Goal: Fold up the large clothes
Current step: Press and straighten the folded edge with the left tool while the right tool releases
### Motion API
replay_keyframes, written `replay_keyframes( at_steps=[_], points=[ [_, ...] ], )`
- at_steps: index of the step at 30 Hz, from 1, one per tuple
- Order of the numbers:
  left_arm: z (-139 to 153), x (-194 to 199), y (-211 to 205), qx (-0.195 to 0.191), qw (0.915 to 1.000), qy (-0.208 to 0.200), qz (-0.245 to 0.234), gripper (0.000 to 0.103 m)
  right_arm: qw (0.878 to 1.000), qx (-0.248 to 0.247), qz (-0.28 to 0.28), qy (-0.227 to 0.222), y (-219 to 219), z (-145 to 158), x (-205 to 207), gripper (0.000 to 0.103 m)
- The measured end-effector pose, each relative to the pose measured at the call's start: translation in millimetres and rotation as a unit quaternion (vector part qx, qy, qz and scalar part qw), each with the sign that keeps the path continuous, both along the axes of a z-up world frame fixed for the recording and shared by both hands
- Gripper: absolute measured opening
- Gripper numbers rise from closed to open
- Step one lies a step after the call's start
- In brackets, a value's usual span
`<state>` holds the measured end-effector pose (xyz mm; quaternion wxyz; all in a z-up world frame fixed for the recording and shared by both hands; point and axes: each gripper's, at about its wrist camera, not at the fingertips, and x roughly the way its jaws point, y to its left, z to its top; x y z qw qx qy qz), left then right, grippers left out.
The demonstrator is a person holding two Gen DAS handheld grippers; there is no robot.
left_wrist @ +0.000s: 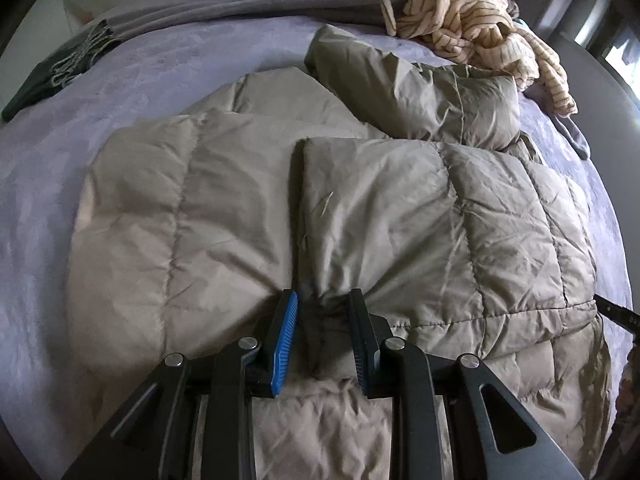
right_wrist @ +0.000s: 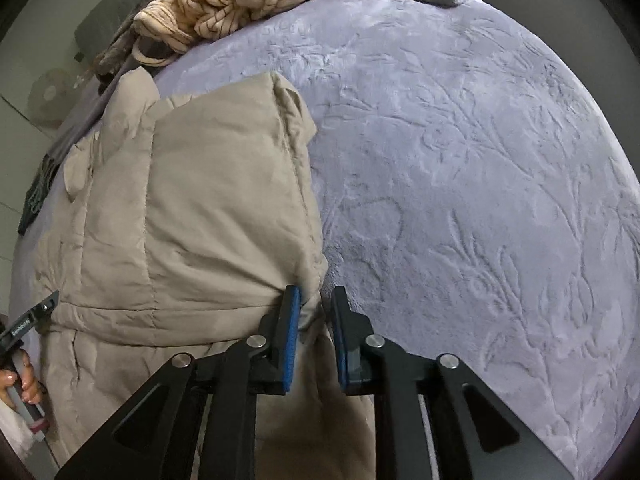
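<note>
A beige quilted puffer jacket (left_wrist: 400,220) lies on the bed with one half folded over the other and a sleeve across its top. My left gripper (left_wrist: 324,300) is shut on a bunched fold at the jacket's near edge, and the fabric puckers toward the pads. In the right wrist view the jacket (right_wrist: 192,200) stands as a raised fold to the left. My right gripper (right_wrist: 316,296) is at its right edge. A flap of fabric hangs between the jaws against the left pad, and a gap shows beside the right pad.
A purple embossed blanket (right_wrist: 480,160) covers the bed. A cream striped garment (left_wrist: 480,20) and a grey throw (left_wrist: 240,12) are piled at the far side. A dark fringed cloth (left_wrist: 40,80) lies far left. A hand (right_wrist: 24,380) holds the left gripper's handle.
</note>
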<state>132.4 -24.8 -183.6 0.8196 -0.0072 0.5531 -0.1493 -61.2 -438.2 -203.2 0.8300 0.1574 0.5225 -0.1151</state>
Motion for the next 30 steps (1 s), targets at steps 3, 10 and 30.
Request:
replay_keyframes(
  at_steps=[3, 10, 30],
  points=[
    [8, -9, 9, 0.014, 0.9998, 0.005, 0.013, 0.028, 1.000, 0.003, -0.001, 0.013, -3, 8, -6, 0.024],
    [22, -43, 34, 0.027, 0.9976, 0.043, 0.048, 0.028, 0.998, 0.030, -0.020, 0.045, -7, 22, -39, 0.030],
    [63, -149, 52, 0.070, 0.9914, 0.054, 0.097, 0.103, 0.995, 0.079, -0.005, 0.059, 38, 47, -102, 0.056]
  ],
)
